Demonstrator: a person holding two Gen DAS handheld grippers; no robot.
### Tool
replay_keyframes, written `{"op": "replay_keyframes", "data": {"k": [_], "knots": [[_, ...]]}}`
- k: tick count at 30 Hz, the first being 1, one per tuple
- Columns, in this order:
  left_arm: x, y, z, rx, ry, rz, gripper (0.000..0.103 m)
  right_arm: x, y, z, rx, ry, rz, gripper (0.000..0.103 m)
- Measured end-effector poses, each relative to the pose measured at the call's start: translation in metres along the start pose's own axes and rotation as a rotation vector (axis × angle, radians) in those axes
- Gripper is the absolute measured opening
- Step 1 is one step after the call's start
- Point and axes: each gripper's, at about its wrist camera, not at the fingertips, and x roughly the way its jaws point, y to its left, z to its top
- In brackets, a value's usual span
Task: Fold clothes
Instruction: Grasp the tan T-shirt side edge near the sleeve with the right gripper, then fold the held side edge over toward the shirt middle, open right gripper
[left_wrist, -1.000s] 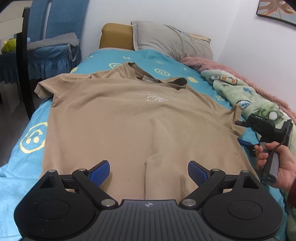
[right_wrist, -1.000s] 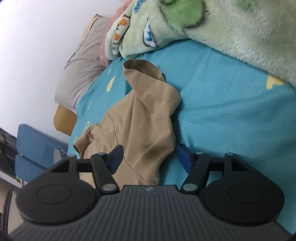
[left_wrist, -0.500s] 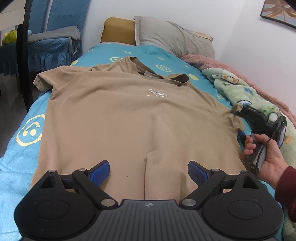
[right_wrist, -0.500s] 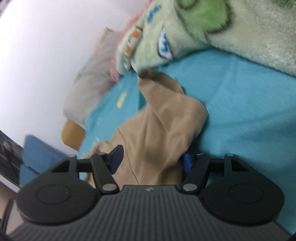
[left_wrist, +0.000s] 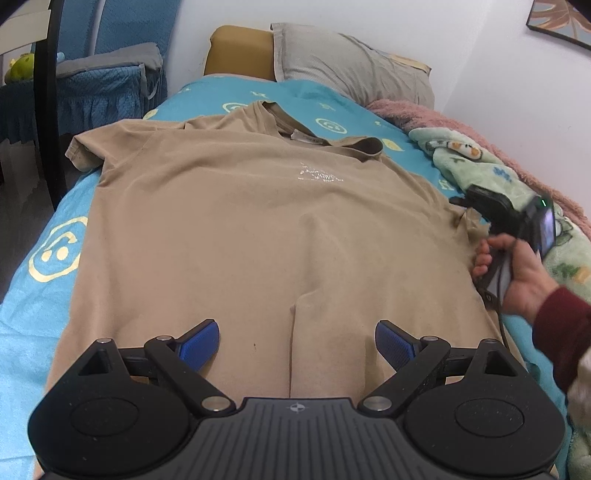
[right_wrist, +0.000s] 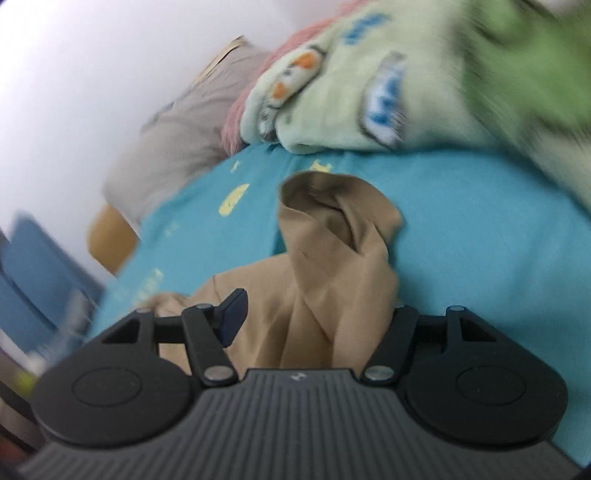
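Note:
A tan T-shirt (left_wrist: 240, 221) lies spread flat, front up, on the turquoise bed sheet (left_wrist: 33, 317), collar toward the pillows. My left gripper (left_wrist: 297, 345) hovers open over the shirt's bottom hem, nothing between its blue pads. At the shirt's right sleeve a hand (left_wrist: 517, 273) holds my right gripper (left_wrist: 461, 201). In the blurred right wrist view that sleeve (right_wrist: 332, 236) stands bunched between the jaws of the right gripper (right_wrist: 314, 314), which are closing. The left pad (right_wrist: 232, 314) looks clear of the cloth; the right pad is hidden behind it.
A grey pillow (left_wrist: 351, 62) and a mustard cushion (left_wrist: 240, 51) lie at the head of the bed. A green plush blanket (left_wrist: 480, 166) and a pink one (left_wrist: 424, 114) run along the right side by the wall. A blue-covered chair (left_wrist: 92, 85) stands left of the bed.
The right gripper has slid along the bed toward the sleeve and rolled; the sleeve, flat a second ago, now stands bunched between its jaws. The left gripper has stayed put.

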Motion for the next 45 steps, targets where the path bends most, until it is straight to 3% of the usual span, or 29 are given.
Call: {"op": "replay_keyframes", "data": {"k": [1,2,4,6,10,17,21,26,31,36,37,39,41,42,45], "knots": [[0.001,0.000,0.001,-0.001,0.001,-0.001,0.093,0.003,0.006,0.002,-0.041,0.001,-0.024,0.059],[0.002,0.000,0.001,-0.003,0.002,-0.003,0.093,0.003,0.010,0.005,-0.062,-0.004,-0.040,0.038],[0.002,0.000,0.002,-0.007,0.003,-0.008,0.093,0.001,0.017,0.010,-0.101,-0.016,-0.069,0.014],[0.001,0.001,0.003,-0.012,-0.002,-0.015,0.093,-0.001,0.025,0.015,-0.139,-0.028,-0.098,0.012],[-0.007,0.003,0.007,-0.017,-0.021,-0.028,0.093,-0.028,0.063,0.027,-0.272,-0.088,-0.067,0.011],[-0.033,0.017,0.021,-0.049,-0.100,-0.018,0.093,-0.074,0.167,0.023,-0.484,-0.131,-0.002,0.011],[-0.046,0.031,0.029,-0.074,-0.118,-0.014,0.093,-0.082,0.223,-0.011,-0.616,-0.122,0.035,0.011],[-0.056,0.052,0.036,-0.063,-0.121,-0.003,0.093,-0.051,0.267,-0.075,-0.723,-0.029,0.074,0.011],[-0.048,0.074,0.042,-0.068,-0.119,0.038,0.094,-0.010,0.280,-0.134,-0.802,0.075,0.057,0.011],[-0.030,0.086,0.043,-0.097,-0.077,0.047,0.094,0.003,0.266,-0.137,-0.740,0.103,0.052,0.013],[-0.028,0.087,0.043,-0.097,-0.073,0.045,0.094,0.003,0.265,-0.135,-0.730,0.109,0.053,0.014],[-0.027,0.087,0.042,-0.084,-0.076,0.046,0.094,-0.004,0.262,-0.130,-0.703,0.131,0.071,0.028],[-0.028,0.086,0.040,-0.071,-0.082,0.052,0.094,-0.013,0.259,-0.124,-0.675,0.143,0.096,0.079],[-0.030,0.084,0.039,-0.068,-0.087,0.055,0.094,-0.018,0.259,-0.121,-0.659,0.145,0.114,0.086],[-0.036,0.080,0.037,-0.063,-0.106,0.061,0.094,-0.054,0.258,-0.109,-0.646,0.115,0.144,0.089]]}}
